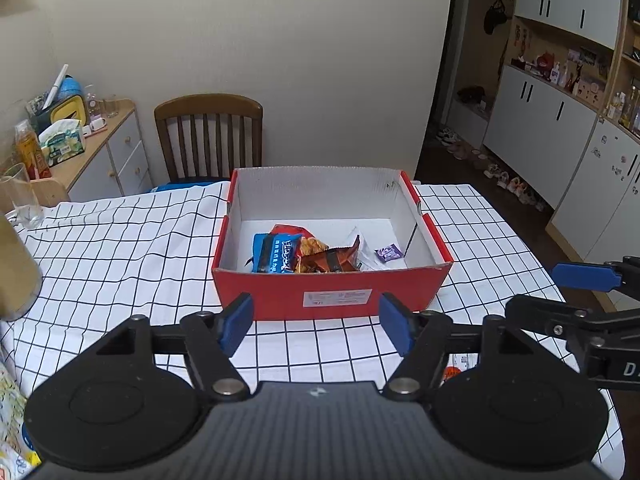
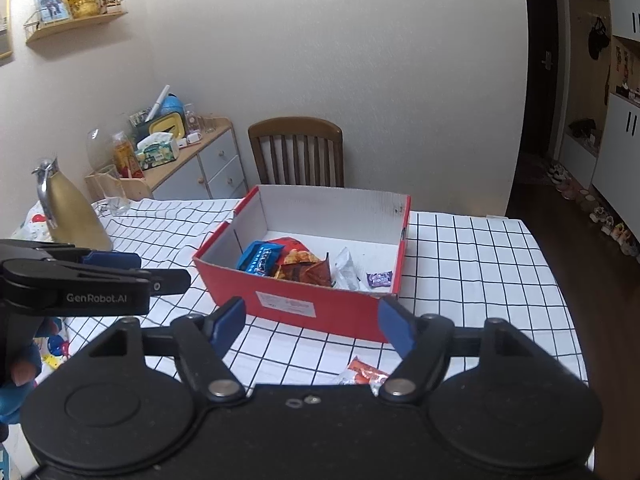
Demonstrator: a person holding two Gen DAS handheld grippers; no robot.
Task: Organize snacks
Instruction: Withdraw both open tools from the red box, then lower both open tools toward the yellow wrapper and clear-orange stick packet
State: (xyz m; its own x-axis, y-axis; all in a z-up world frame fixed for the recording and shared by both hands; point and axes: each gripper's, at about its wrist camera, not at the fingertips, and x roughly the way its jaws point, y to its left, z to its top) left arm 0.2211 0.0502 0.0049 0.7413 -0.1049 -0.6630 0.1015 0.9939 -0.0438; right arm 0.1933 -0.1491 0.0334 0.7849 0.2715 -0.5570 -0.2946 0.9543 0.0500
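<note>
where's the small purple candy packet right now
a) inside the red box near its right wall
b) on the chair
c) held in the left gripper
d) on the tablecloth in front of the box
a: the small purple candy packet lies on the floor of the red box, toward its right wall, apart from the blue snack pack; both grippers are open and empty.

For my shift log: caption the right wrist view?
Open right gripper faces red box of snacks; orange packet lies outside.

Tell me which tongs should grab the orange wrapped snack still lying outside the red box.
Right tongs: open, and the orange wrapped snack lies on the checked cloth just below them.
</note>
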